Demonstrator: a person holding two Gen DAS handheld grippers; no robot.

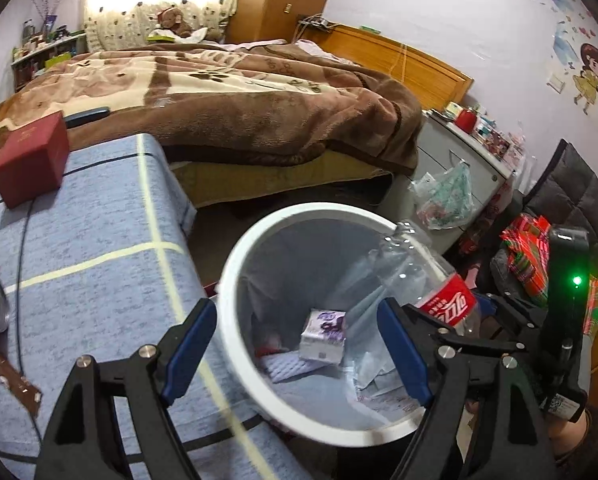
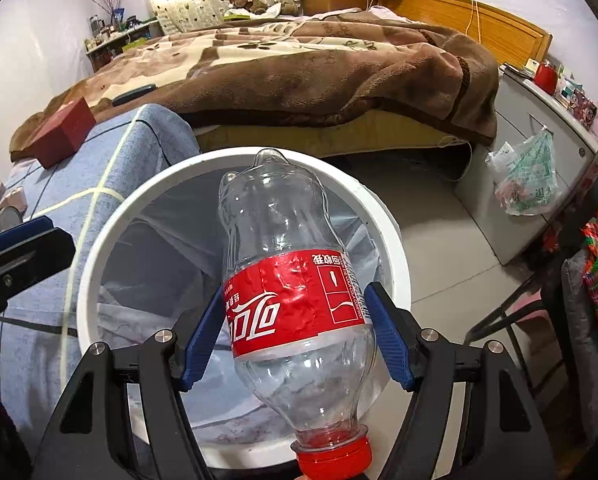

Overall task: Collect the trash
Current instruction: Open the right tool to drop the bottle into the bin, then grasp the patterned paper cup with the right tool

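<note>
Over the bin [image 2: 395, 248], right tool [image 2: 295, 344] grips bottle [image 2: 287, 280], long axis tilted, base forward above the opening. Left tool [image 1: 299, 352] released, empty.

You are seeing one empty plastic bottle [image 2: 295, 300] between the right tool's pads, one white bin [image 2: 99, 240] beyond its tips, one small carton [image 1: 323, 336] lying inside the bin, and one red box [image 1: 31, 160] far left.

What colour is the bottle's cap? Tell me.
Red, matching the label; the bottle cap shows best in the right wrist view.
</note>
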